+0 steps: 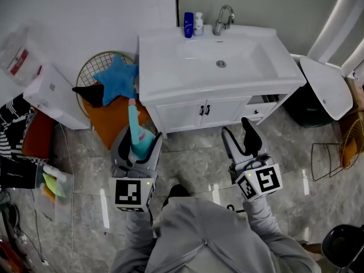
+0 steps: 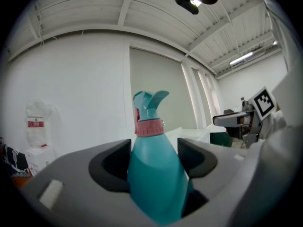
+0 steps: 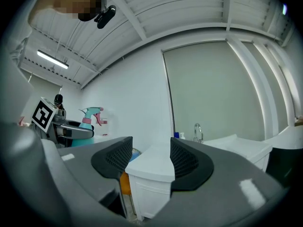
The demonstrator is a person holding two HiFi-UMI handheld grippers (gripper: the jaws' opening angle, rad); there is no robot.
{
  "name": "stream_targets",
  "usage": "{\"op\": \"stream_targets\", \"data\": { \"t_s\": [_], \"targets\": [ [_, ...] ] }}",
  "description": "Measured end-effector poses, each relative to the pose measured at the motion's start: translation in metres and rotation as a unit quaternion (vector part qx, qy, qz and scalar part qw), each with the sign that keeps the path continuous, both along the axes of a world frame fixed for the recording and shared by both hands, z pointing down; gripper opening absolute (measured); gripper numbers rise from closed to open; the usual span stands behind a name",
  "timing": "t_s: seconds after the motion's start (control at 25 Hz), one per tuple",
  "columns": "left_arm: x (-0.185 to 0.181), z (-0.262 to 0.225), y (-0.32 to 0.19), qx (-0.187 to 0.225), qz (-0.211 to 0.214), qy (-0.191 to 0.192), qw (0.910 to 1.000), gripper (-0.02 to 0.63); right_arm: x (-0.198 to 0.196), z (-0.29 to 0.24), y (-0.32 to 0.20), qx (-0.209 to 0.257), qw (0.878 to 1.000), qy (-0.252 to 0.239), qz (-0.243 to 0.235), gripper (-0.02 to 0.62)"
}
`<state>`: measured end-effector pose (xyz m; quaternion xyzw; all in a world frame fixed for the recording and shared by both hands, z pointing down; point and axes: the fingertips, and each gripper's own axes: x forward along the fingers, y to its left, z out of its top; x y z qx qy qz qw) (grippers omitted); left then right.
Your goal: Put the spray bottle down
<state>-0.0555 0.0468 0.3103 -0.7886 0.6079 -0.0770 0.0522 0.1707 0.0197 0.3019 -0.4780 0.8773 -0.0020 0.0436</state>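
Note:
A teal spray bottle (image 1: 135, 131) with a pink collar and teal trigger stands upright between the jaws of my left gripper (image 1: 139, 145), which is shut on its body, held above the floor in front of the vanity's left corner. In the left gripper view the bottle (image 2: 154, 174) fills the gap of the left gripper (image 2: 154, 161), both pads against its sides. My right gripper (image 1: 239, 131) hangs open and holds nothing, before the cabinet doors. In the right gripper view the right gripper (image 3: 150, 161) frames the vanity corner, and the spray bottle (image 3: 90, 118) shows at far left.
A white vanity (image 1: 165, 87) with sink and faucet (image 1: 223, 19) stands ahead, two small bottles (image 1: 193, 24) at its back. A blue star cushion (image 1: 116, 77) and an orange cushion (image 1: 111, 118) lie to its left. A white lid (image 1: 324, 87) and a wire rack (image 1: 333, 152) are at right.

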Motion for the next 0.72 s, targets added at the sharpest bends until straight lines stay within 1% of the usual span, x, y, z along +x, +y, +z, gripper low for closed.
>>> {"op": "stream_targets", "data": {
  "t_s": [0.24,0.44,0.72],
  "targets": [
    [0.0,0.002,-0.044,-0.005,0.009,-0.002,0.9999,0.357,0.002,0.003,-0.037,-0.004,1.0,-0.004,0.01,0.249],
    [-0.003,-0.001,-0.088,0.0,0.028,-0.008,0.9996,0.357,-0.004,0.001,-0.073,-0.001,1.0,-0.005,0.024,0.249],
    [-0.014,0.003,-0.153,-0.006,0.052,0.0,0.9986,0.357,-0.018,-0.002,-0.13,-0.002,0.999,-0.004,0.045,0.249]
  ]
}}
